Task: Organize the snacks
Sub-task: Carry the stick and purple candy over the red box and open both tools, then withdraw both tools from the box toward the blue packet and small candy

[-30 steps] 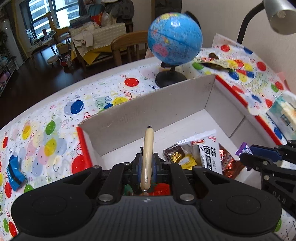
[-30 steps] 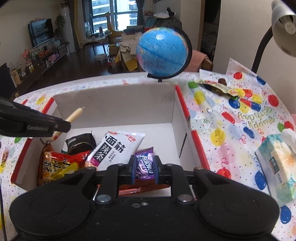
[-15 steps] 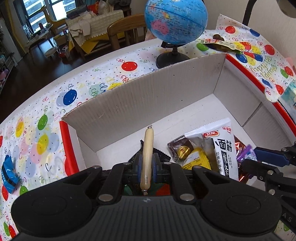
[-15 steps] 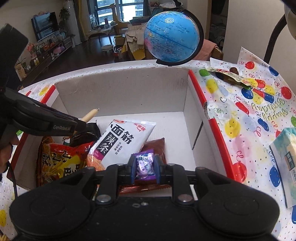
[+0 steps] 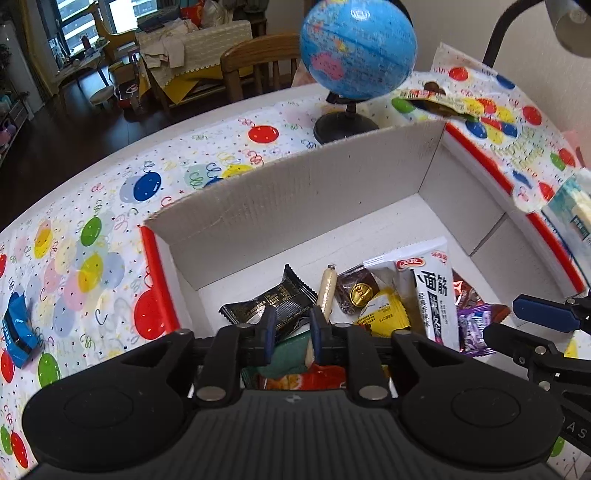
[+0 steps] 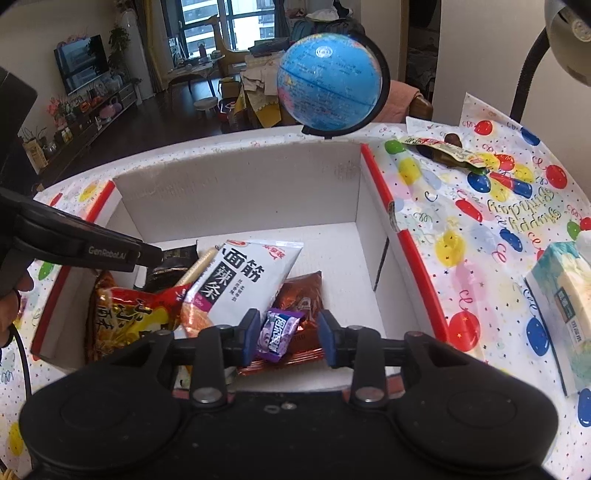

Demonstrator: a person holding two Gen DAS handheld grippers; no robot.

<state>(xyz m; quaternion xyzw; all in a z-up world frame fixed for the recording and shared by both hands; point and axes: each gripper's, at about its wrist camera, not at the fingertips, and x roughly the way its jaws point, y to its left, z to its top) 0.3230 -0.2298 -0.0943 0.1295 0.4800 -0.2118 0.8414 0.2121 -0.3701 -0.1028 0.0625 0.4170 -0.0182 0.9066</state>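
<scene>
Left tongs (image 5: 290, 328) opening, sausage stick (image 5: 325, 291) leaning on one pad; right tongs (image 6: 288, 334) opening around the purple candy (image 6: 275, 334), lower centre, in the box (image 6: 236, 192). Either snack might cling and lift out.

floor: dark wood (image 5: 44, 133)
windows: large panes at far end (image 6: 207, 22), daylight, towers outside
TV: on low cabinet, left wall (image 6: 83, 62)
chair: wooden, behind table (image 5: 258, 62)
far table: draped cloth, cluttered (image 5: 192, 48)
lamp: gooseneck, grey shade, top right (image 6: 567, 37)
wall: plain, pale (image 6: 480, 48)
</scene>
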